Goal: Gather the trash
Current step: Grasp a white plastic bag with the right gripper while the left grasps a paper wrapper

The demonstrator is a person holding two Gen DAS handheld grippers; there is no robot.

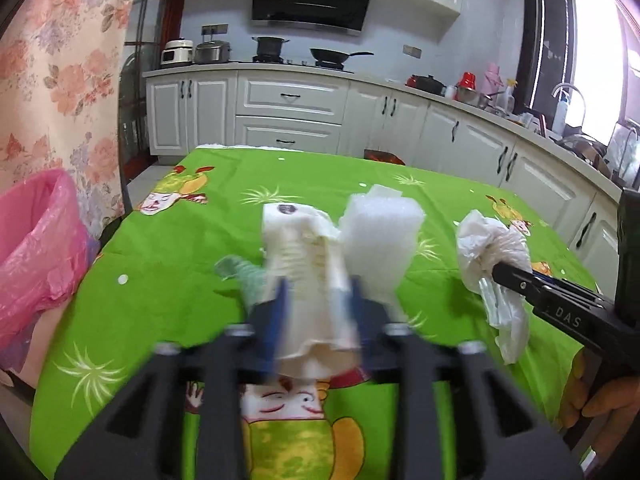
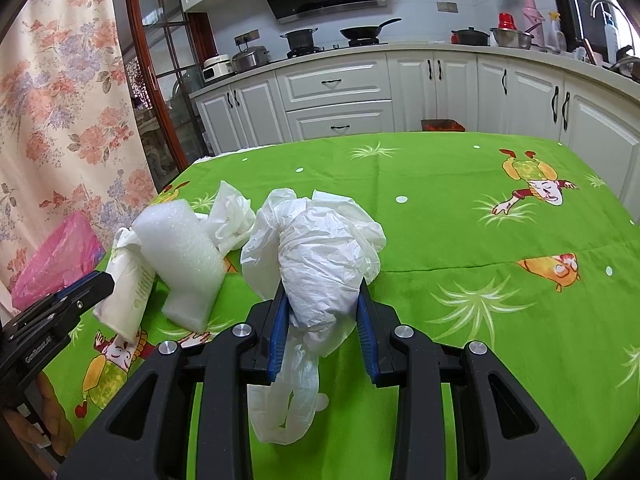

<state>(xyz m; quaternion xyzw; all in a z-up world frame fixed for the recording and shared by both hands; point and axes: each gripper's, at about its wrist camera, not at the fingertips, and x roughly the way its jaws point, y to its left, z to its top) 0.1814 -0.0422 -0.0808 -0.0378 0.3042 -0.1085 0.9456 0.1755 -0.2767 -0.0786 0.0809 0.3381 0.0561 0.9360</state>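
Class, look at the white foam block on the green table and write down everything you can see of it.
The white foam block is a thick rectangular slab with a fine bubbly, spongy surface and squared edges. It stands tilted on the green tablecloth, one end propped up. On one side it leans against the cream paper packet between the left gripper's fingers; a loose crumpled white plastic bag lies just behind it. No gripper holds it.

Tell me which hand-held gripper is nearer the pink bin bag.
Left. The left hand-held gripper, holding a paper pack, is beside the pink bin bag; the right hand-held gripper is farther across the table.
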